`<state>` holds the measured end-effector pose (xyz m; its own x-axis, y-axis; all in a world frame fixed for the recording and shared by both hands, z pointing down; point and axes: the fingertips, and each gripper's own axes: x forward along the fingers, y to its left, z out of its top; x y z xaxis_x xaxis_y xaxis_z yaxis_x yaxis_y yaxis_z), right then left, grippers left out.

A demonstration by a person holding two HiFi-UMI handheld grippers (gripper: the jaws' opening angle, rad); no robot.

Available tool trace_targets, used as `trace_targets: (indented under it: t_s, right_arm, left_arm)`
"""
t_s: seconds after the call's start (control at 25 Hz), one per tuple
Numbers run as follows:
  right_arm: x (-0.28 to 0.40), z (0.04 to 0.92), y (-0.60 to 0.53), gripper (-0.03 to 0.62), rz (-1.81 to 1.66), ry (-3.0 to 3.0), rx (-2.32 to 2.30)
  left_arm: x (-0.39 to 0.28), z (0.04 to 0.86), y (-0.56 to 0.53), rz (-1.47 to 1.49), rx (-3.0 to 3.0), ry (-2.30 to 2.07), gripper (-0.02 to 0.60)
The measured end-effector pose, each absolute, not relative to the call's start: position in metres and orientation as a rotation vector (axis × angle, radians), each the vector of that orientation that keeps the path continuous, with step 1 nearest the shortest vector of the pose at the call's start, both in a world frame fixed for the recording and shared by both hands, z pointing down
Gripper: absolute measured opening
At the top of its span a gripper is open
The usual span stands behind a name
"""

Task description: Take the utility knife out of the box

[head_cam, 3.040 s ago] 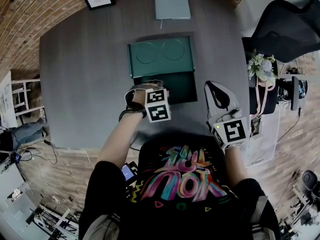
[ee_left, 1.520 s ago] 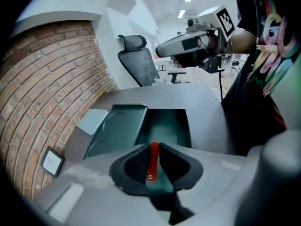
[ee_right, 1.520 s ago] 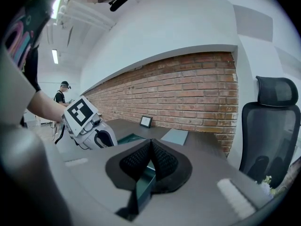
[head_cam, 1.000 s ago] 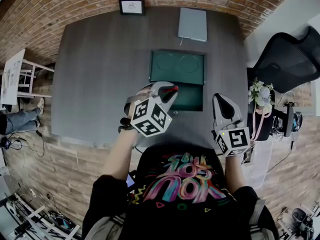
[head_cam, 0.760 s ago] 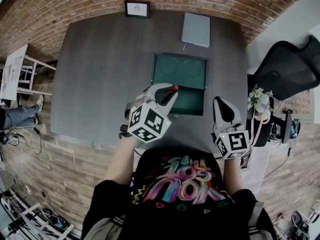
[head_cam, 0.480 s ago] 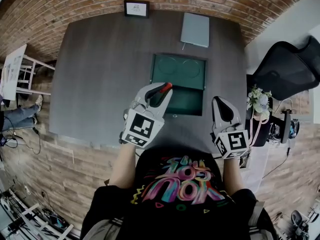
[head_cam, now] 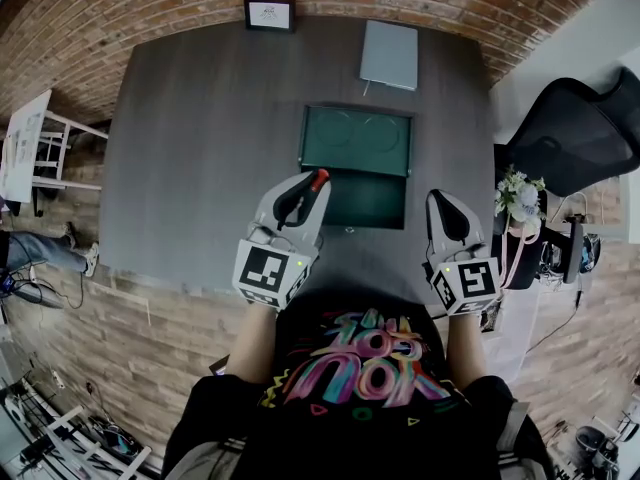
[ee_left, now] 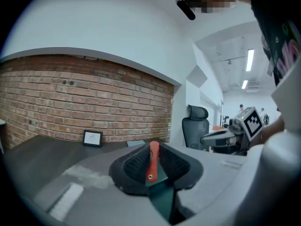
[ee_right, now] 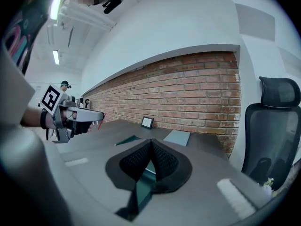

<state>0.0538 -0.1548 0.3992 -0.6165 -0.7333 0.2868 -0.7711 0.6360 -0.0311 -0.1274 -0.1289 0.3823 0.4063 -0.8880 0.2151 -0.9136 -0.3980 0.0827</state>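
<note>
Over grey table [head_cam: 200, 118], left claw [head_cam: 311, 188] pinches utility knife [ee_left: 152, 160] lengthwise, tip toward box [head_cam: 372, 200]; right claw [ee_right: 150, 149] closed, empty

A dark grey desk [head_cam: 200, 148] stands against a brick wall [ee_left: 70, 102]. At its far edge a small framed picture [head_cam: 268, 13] stands left of a grey-blue folder [head_cam: 389, 55] lying flat. Right of the desk are a black office chair [head_cam: 570, 128] and a bunch of white flowers [head_cam: 518, 196].
</note>
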Motion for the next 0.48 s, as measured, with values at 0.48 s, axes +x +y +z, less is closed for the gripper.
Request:
trace_targets:
  t_s: [0.48]
  right_arm:
    - [0.0502,0.4001,-0.1546,0.0,0.238,-2.625,1.218]
  left_arm:
    - [-0.1263,0.39,-0.1184,0.135,2.453,-1.574,0.064]
